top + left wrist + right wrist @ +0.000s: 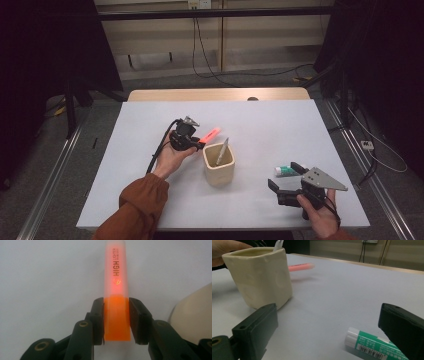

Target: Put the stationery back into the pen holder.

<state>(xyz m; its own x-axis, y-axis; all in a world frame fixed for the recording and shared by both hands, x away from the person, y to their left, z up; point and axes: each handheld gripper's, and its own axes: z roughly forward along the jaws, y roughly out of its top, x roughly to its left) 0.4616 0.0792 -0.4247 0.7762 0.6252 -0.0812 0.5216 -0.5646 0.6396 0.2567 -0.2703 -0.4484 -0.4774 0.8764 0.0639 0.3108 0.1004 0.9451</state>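
Left of centre in the high view, the left gripper [199,145] clamps the orange highlighter [210,135] by its very end just beside the cup [219,165], so it may pivot and strike the rim, while the right gripper [286,176] gapes beside the glue stick [285,171] on the counter [280,125]

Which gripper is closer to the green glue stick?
Right. The right gripper has its open jaws right beside the glue stick, not gripping it. The left gripper is across the table past the cup, holding the orange highlighter.
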